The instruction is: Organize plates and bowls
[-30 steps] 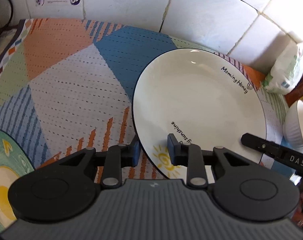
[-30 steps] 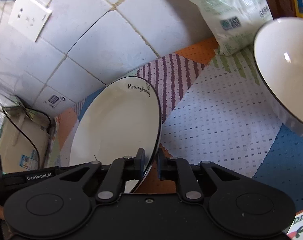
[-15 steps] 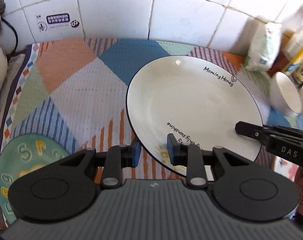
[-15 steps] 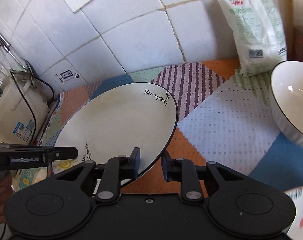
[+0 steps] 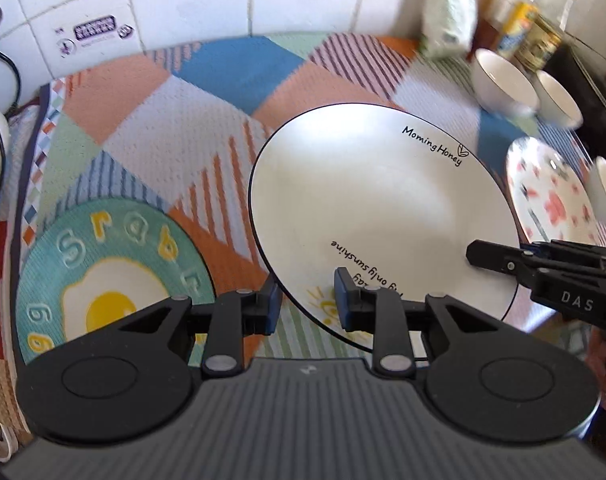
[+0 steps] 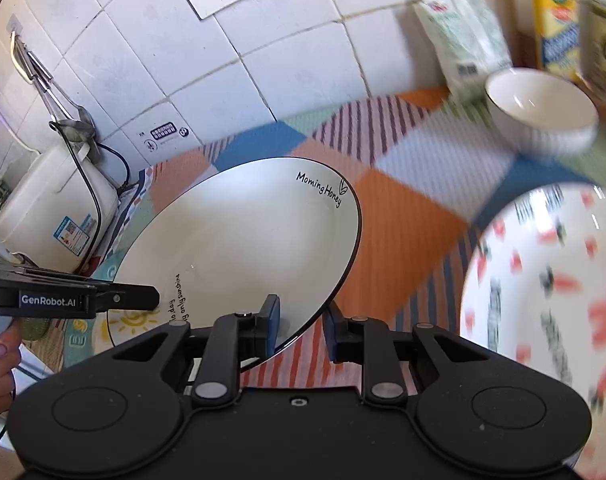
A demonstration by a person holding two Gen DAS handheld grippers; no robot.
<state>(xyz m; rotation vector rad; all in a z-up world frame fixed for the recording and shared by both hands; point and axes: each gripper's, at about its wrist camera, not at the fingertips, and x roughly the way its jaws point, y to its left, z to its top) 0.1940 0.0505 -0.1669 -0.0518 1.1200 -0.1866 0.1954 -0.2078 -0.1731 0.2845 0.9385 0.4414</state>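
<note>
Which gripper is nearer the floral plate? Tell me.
Right. The right gripper, at the white plate's rim, sits beside the floral plate; the left gripper holds the far rim.

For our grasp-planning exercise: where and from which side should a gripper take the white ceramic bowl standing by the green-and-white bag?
Pinch the rim of the white ceramic bowl from above, one finger inside, one outside: it stands upright, mouth open, and its round body is probably too wide to span.

Bright daylight; fisheye-bent edges; motion blur right side; plate (image 5: pixel 375 208) glare.
</note>
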